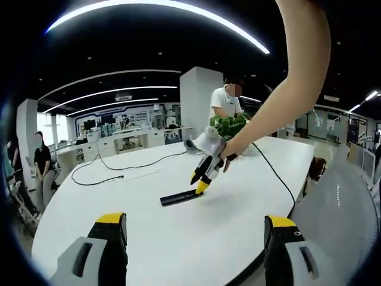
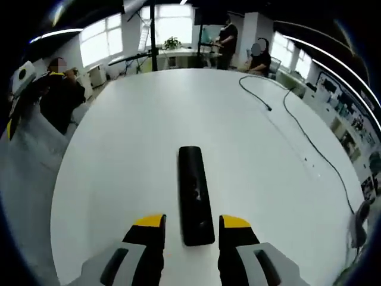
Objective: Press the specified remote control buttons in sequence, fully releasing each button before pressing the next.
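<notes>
Right gripper [image 2: 191, 226] low centre of right gripper view, jaws apart, straddling near end of black remote control [image 2: 195, 195] lying flat on white bench [image 2: 119, 149]. Left gripper [image 1: 193, 229] jaws wide apart, lower frame; remote at centre, black cable [image 1: 107, 170] beyond.

A broad white desk [image 2: 119, 137] with a rounded edge carries a black remote control [image 2: 195, 195] lying flat near its middle. From the remote, a black cable [image 2: 309, 140] snakes across the desk toward two o'clock in the right gripper view.
</notes>
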The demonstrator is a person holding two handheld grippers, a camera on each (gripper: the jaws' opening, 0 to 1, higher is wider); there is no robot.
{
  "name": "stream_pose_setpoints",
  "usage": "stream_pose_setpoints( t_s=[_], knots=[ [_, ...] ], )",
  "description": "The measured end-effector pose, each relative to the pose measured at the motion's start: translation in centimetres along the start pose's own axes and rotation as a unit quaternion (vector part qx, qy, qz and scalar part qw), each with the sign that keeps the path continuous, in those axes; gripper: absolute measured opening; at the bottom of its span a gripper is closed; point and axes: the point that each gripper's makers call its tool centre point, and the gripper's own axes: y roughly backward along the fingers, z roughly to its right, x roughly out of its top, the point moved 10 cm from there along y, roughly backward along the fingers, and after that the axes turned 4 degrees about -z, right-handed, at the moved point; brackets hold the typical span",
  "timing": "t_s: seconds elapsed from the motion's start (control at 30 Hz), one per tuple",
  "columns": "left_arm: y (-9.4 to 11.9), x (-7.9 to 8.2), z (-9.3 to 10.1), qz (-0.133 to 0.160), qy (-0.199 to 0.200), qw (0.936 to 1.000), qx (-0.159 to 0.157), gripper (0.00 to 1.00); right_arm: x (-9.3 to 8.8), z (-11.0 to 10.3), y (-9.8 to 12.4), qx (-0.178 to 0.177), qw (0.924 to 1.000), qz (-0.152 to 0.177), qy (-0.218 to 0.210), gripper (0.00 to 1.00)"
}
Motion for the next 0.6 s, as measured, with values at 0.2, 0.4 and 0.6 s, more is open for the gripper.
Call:
stream_pose_setpoints(
  t_s=[0.2,0.4,0.6],
  knots=[
    [0.0,0.1,-0.1,0.0,-0.008,0.9999,0.008,1.0,-1.7,-1.8,6.7,-0.091,0.9733,0.168,-0.127,0.47],
    [0.1,0.1,-0.3,0.008,-0.005,0.9999,0.012,1.0,-2.6,-8.0,11.9,-0.131,0.9455,0.239,-0.178,0.61],
    [0.2,0.1,-0.5,0.011,-0.003,0.9998,0.018,1.0,-3.7,-13.6,15.1,-0.17,0.9281,0.277,-0.182,0.7]
  ],
)
